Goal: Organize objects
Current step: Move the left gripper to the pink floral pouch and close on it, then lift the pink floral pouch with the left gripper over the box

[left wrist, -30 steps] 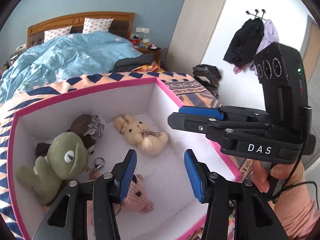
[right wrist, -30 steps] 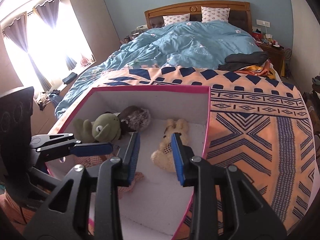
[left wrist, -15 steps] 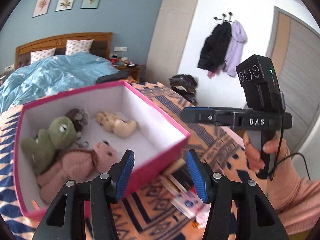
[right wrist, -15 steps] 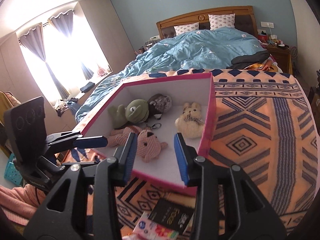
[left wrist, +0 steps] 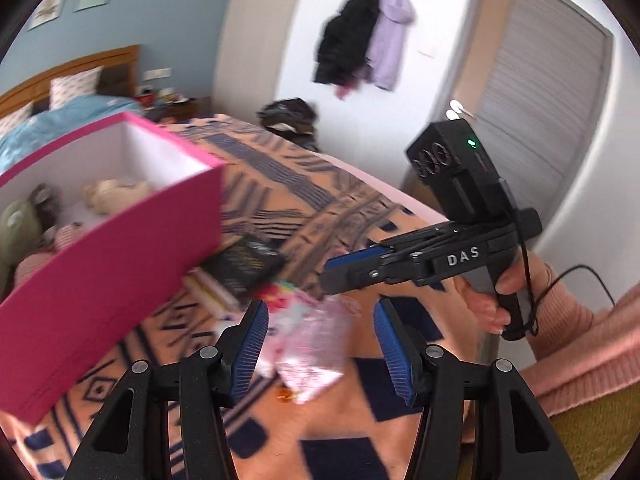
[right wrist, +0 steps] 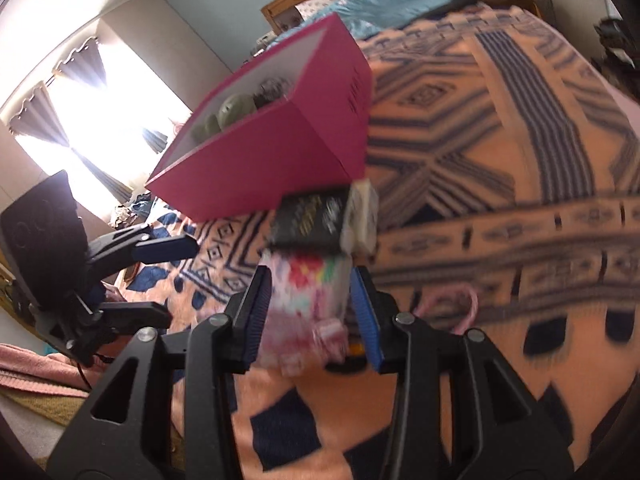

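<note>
Both grippers over the bed's near edge, above a small pile — pink packet (left wrist: 310, 356), floral pack (right wrist: 310, 284), black box (right wrist: 310, 220). Left gripper (left wrist: 320, 354) parted, gripping nothing. Right gripper (right wrist: 312, 316) has just been opening; pack seen between its jaws, contact unclear — blurred. Pink bin (left wrist: 104, 276) just beyond the pile.

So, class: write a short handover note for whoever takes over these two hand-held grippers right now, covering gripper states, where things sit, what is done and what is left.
Left hand-held gripper: open, empty, above the pink translucent pouch.
Right hand-held gripper: jaws just opening, flanking the floral-printed packet; no grip visible.
Pink cardboard box sits on the patterned orange blanket; the plush toys, such as the green plush frog, are inside.
Left: the black flat box, packet and pouch lie loose beside the box; a pink curved object further right is too blurred to identify.
</note>
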